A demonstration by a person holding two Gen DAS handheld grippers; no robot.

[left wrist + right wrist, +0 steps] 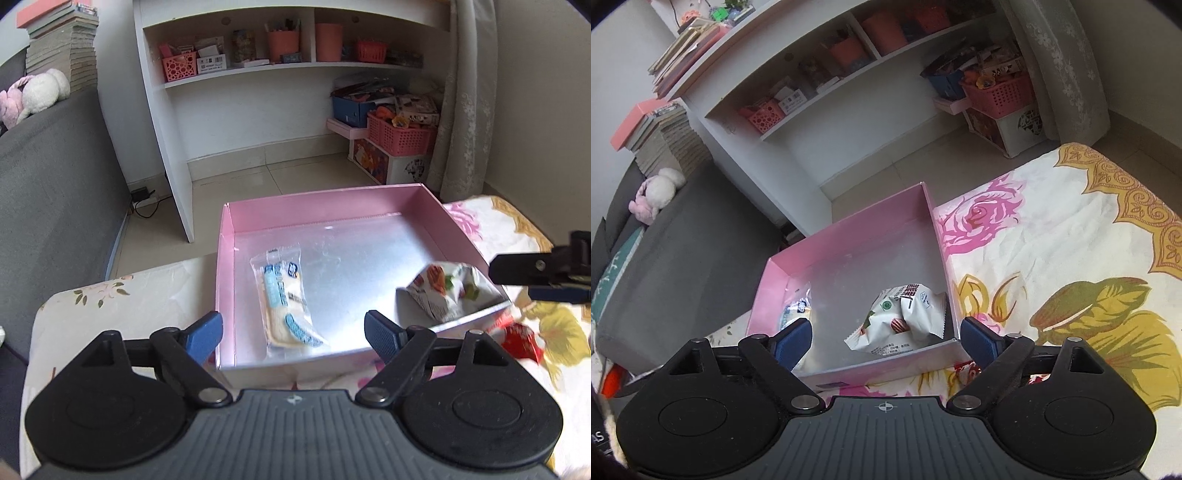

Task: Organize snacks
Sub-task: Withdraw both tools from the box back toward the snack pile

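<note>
1. Tray: I see 1 shallow pink cardboard box with a silvery floor [225, 266] on the flower-printed cloth [1052, 236]; 2 snacks already lie inside it.
2. Left gripper [293, 334]: my blue-padded jaws stand wide with nothing between the pads, poised over the box's near wall. The clear flat packet with a pale biscuit and blue print [284, 301] lies just beyond them, its long axis running away from the fingers and slightly leftward.
3. Right gripper [886, 339]: jaws likewise wide and empty, above the box's near right corner. The crumpled white bag printed with nuts [905, 317] rests in that corner, between and just ahead of the fingers.
4. Next target, as I judge it: 1 red wrapper [521, 341] lies outside the box on the cloth, beside that corner; the right gripper is nearer.
5. Obscured: the red wrapper is blurred and partly cut off by the linkage, so I cannot tell its shape or axis.
</note>
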